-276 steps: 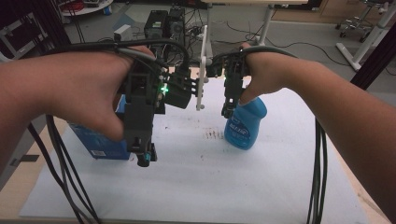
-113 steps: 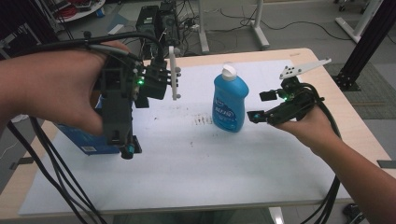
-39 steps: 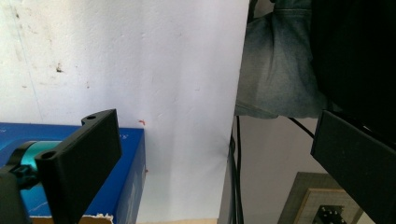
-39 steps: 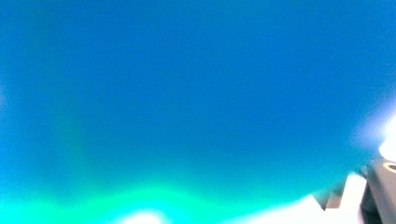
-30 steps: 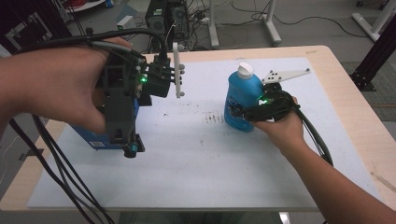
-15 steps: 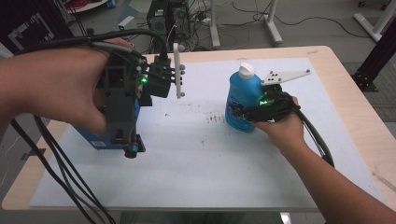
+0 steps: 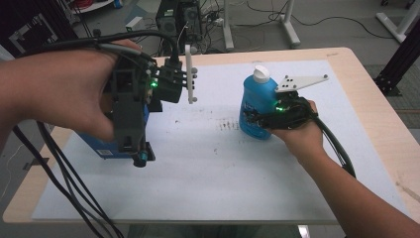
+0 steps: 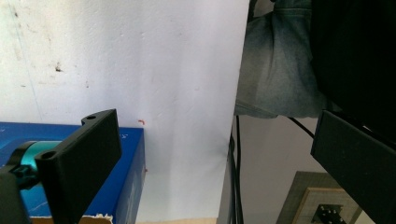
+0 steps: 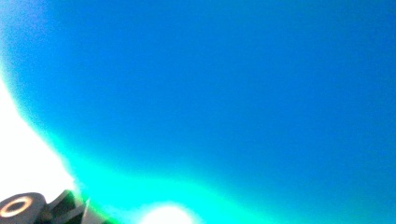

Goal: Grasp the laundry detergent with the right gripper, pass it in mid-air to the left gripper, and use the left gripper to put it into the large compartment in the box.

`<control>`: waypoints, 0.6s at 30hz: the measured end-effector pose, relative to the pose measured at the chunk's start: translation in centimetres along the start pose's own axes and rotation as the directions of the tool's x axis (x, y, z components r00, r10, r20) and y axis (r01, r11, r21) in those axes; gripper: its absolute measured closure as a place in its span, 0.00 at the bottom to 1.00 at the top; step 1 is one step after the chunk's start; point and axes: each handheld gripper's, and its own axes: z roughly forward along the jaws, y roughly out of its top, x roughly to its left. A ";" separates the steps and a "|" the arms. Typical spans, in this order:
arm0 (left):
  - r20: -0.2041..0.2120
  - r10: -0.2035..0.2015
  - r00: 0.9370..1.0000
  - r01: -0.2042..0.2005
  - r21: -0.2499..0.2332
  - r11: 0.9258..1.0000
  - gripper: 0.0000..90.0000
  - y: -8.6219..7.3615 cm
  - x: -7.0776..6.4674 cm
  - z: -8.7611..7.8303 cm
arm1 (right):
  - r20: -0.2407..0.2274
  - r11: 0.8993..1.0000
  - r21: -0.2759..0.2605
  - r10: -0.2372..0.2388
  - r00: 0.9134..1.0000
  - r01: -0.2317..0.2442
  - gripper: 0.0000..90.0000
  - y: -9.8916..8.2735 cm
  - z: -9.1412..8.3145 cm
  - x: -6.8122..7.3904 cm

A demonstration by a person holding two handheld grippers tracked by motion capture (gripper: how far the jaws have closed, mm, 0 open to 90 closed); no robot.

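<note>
The right gripper [image 7: 257,119] has just closed its jaws on the upright blue bottle [image 7: 255,106]; the left gripper [image 7: 141,156] (well left of the bottle) gapes wide, holding nothing.

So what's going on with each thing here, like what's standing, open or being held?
Blue bottle: upright on the white sheet, white cap on, gripped from the side.
Right claw: jaws have just been closing, now clamped on the bottle.
Left claw: jaws wide apart, nothing between them, held above the table.
Blue box: lying flat on the sheet, partly under the left hand.
</note>
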 end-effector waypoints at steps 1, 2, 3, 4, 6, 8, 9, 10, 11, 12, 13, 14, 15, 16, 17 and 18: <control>-0.001 -0.001 1.000 0.001 0.001 1.000 0.02 0.0 0.0 0.0 | 0.000 1.000 0.001 -0.007 1.000 0.007 0.51 0.0 0.0 0.0; 0.000 0.001 1.000 -0.001 0.003 1.000 0.02 0.0 0.1 0.0 | 0.002 1.000 0.002 -0.013 1.000 0.013 0.51 0.0 0.0 0.1; -0.001 0.000 1.000 0.000 0.001 1.000 0.02 0.0 0.1 0.0 | 0.000 1.000 0.002 -0.016 1.000 0.016 0.51 0.1 0.0 0.1; -0.001 0.003 1.000 -0.003 0.004 1.000 0.02 0.1 0.1 0.0 | -0.001 1.000 0.003 -0.017 1.000 0.017 0.51 0.1 0.0 0.0; -0.001 0.002 1.000 -0.002 0.003 1.000 0.02 0.1 0.1 0.0 | -0.002 1.000 0.003 -0.008 1.000 0.008 0.51 0.1 -0.1 0.0; -0.005 0.004 1.000 -0.004 0.004 1.000 0.02 0.1 0.1 0.0 | -0.003 1.000 0.008 -0.009 1.000 0.009 0.51 0.1 -0.2 0.0; -0.005 0.000 1.000 0.000 0.002 1.000 0.02 0.1 0.1 -0.1 | -0.006 1.000 0.010 -0.013 1.000 0.013 0.51 0.1 -0.3 0.0; -0.005 0.002 1.000 -0.002 0.003 1.000 0.02 0.1 0.1 -0.1 | -0.007 1.000 0.013 -0.018 1.000 0.018 0.51 0.2 -0.3 0.0; -0.009 0.001 1.000 -0.001 0.000 1.000 0.02 0.1 0.2 -0.1 | -0.009 1.000 0.015 -0.023 1.000 0.023 0.51 0.2 -0.4 0.1; -0.011 0.000 1.000 0.000 -0.003 1.000 0.02 0.2 0.2 -0.2 | -0.017 1.000 0.015 -0.024 1.000 0.025 0.51 0.3 -0.6 0.1; -0.011 0.002 1.000 -0.002 -0.004 1.000 0.02 0.2 0.3 -0.2 | -0.021 1.000 0.013 -0.022 1.000 0.022 0.51 0.4 -0.7 0.1; -0.011 0.001 1.000 -0.001 -0.004 1.000 0.02 0.2 0.4 -0.3 | -0.027 1.000 0.008 -0.025 0.999 0.026 0.51 0.5 -0.9 0.2; -0.014 0.006 1.000 -0.006 -0.005 1.000 0.02 0.3 0.5 -0.3 | -0.030 1.000 0.005 -0.026 0.999 0.026 0.51 0.7 -1.1 0.3; -0.014 0.002 1.000 -0.002 -0.009 1.000 0.02 0.4 0.5 -0.3 | -0.035 1.000 0.005 -0.029 0.999 0.029 0.51 0.9 -1.3 0.3; -0.016 0.006 1.000 -0.006 -0.009 1.000 0.02 0.5 0.6 -0.4 | -0.039 0.999 0.003 -0.038 0.999 0.038 0.51 1.1 -1.5 0.4; -0.018 0.007 1.000 -0.007 -0.010 1.000 0.02 0.6 0.7 -0.4 | -0.049 0.999 0.003 -0.043 0.998 0.043 0.51 1.3 -1.7 0.6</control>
